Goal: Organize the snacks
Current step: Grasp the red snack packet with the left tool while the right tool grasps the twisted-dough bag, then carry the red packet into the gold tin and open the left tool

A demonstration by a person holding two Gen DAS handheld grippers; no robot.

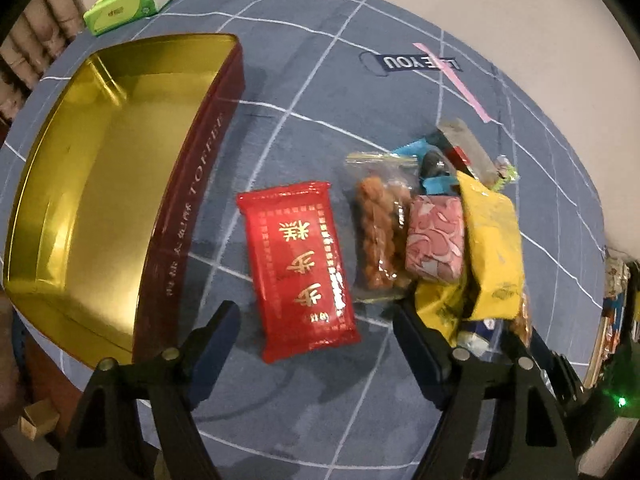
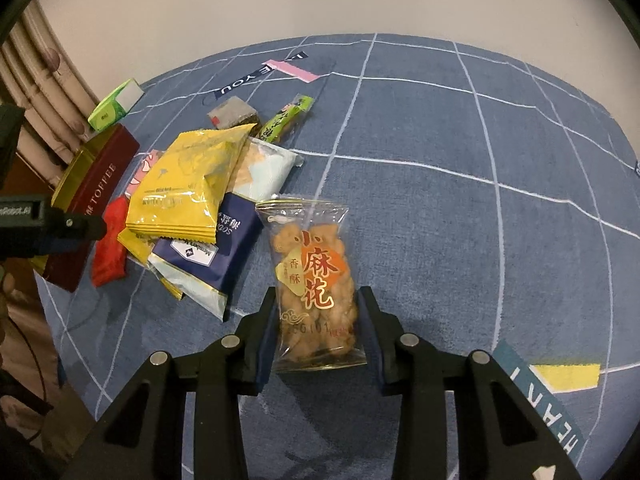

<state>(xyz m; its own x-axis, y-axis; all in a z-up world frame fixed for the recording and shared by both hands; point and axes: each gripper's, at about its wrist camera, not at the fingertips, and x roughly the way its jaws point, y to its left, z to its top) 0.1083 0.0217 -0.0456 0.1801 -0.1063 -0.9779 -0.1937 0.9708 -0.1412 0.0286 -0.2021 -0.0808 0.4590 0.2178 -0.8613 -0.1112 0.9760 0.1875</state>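
Note:
A red packet with gold characters (image 1: 300, 268) lies flat on the blue cloth beside the open toffee tin (image 1: 224, 92), whose gold inside holds nothing. My left gripper (image 1: 316, 314) is open, its fingers on either side of the red packet's near end and not touching it. To its right is a snack pile: a clear bag of twists (image 1: 376, 232), a pink packet (image 1: 436, 236) and yellow packets (image 1: 496, 240). My right gripper (image 2: 319, 300) is shut on a separate clear packet of fried twists (image 2: 316, 264), pads against its sides. I cannot tell whether it rests on the cloth.
A green tissue pack (image 1: 132, 0) sits behind the tin near a curtain. The pile also holds a navy packet (image 2: 208, 248), a grey packet (image 2: 234, 114) and a green stick packet (image 2: 286, 120). The blue gridded cloth (image 2: 460, 168) stretches to the right.

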